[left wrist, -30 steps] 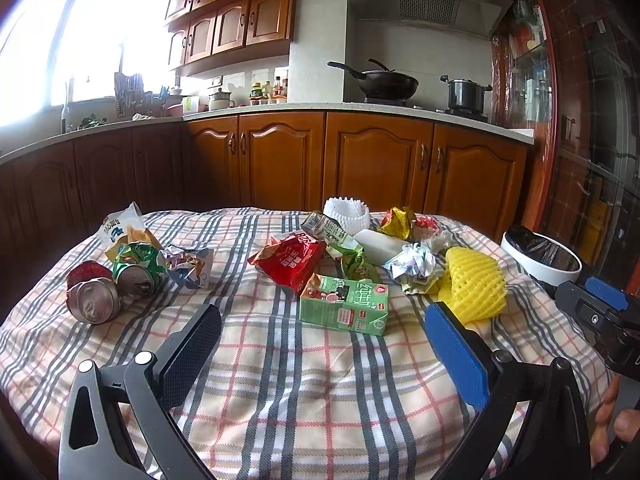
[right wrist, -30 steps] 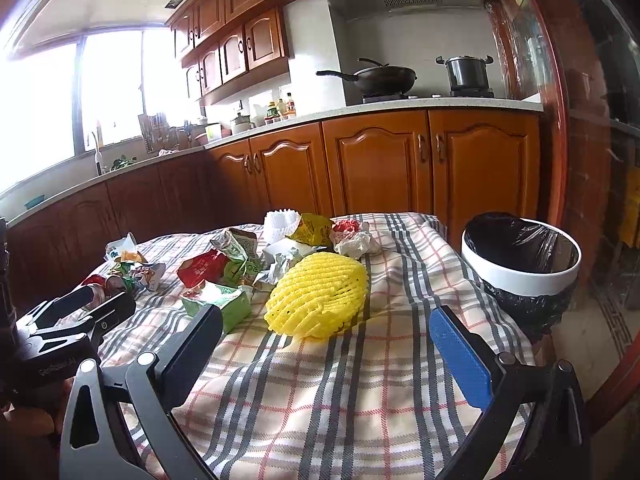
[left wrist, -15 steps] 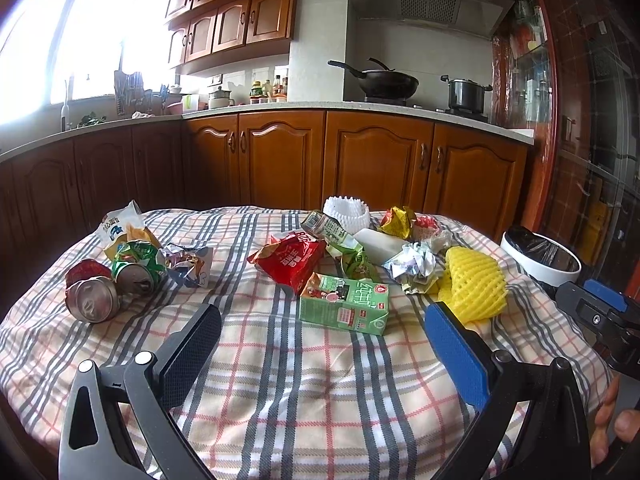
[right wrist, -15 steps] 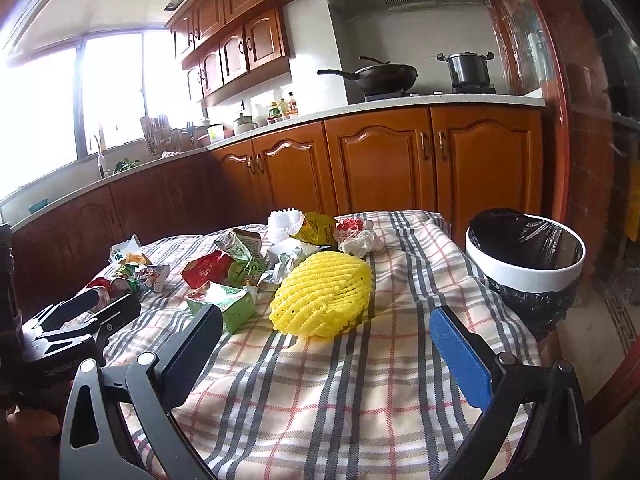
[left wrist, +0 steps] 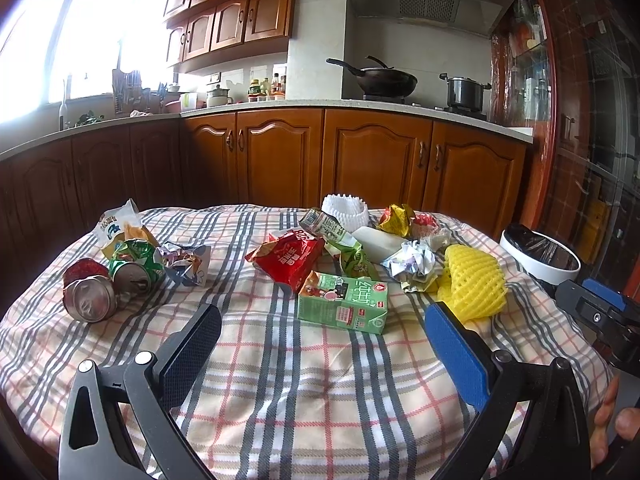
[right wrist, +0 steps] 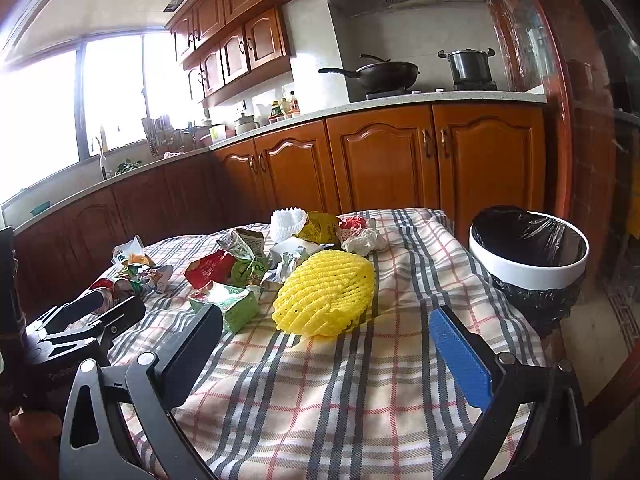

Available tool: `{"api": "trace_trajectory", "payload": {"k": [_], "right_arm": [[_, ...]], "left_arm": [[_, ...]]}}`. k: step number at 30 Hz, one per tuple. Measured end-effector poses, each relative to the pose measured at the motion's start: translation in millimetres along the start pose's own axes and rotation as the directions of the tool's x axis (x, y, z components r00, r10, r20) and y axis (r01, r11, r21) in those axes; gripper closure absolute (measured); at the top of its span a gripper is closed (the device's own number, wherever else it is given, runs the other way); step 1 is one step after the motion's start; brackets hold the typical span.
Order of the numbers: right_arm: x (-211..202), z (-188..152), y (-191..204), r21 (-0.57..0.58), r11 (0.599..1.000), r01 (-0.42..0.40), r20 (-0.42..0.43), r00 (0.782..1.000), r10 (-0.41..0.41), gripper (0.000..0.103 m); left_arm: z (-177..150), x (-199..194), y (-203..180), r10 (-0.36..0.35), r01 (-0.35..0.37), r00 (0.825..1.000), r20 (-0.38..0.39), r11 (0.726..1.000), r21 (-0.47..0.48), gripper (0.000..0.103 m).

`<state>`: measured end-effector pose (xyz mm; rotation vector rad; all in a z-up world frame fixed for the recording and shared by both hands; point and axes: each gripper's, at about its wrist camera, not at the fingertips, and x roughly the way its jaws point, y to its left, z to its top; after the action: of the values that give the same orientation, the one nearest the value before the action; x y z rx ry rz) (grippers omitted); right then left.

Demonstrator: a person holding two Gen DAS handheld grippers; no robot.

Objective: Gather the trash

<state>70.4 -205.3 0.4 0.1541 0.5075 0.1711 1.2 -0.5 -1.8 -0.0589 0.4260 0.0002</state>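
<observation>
**A:** From my seat, going left to right across the desk [left wrist: 280, 380]: two crushed cans [left wrist: 112, 284] at the far left, then crumpled wrappers [left wrist: 184, 260], the red packet [left wrist: 290, 258], the green carton [left wrist: 344, 306], the foil ball [left wrist: 412, 262], the yellow foam net [left wrist: 474, 282], and off the right edge the bin [right wrist: 528, 258] with its black liner. Nothing is collected yet.

**B:** And your tongs?

**A:** Left tongs [left wrist: 322, 344] are spread wide and hold nothing, hovering short of the carton. Right tongs [right wrist: 326, 344] are spread too, empty, with the foam net just ahead.

**B:** What worries you?

**A:** On the left, the cans are round and lie on a soft, padded cloth; I judge a nudge could roll them off the edge. The carton is wide, so a shallow bite may slip. The net is squashy and could spring out of the pads. And the bin stands apart from the desk, so an early release would drop things on the floor.
</observation>
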Motion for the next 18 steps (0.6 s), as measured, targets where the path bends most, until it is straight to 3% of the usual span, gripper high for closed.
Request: {"api": "trace_trajectory", "payload": {"k": [14,18], "right_arm": [[21,11,-14,0.068,0.996,-0.060,-0.048,0.997,0.063,0.000],[36,17,-22,0.118,0.989,-0.090,-0.084,0.991,0.100,0.008]], "left_arm": [[22,38,22,-0.040,0.032,0.995,-0.090,0.996,-0.081,0.001],[40,58,26,-0.064,0.051,0.990,-0.126,0.994,-0.097,0.005]]}}
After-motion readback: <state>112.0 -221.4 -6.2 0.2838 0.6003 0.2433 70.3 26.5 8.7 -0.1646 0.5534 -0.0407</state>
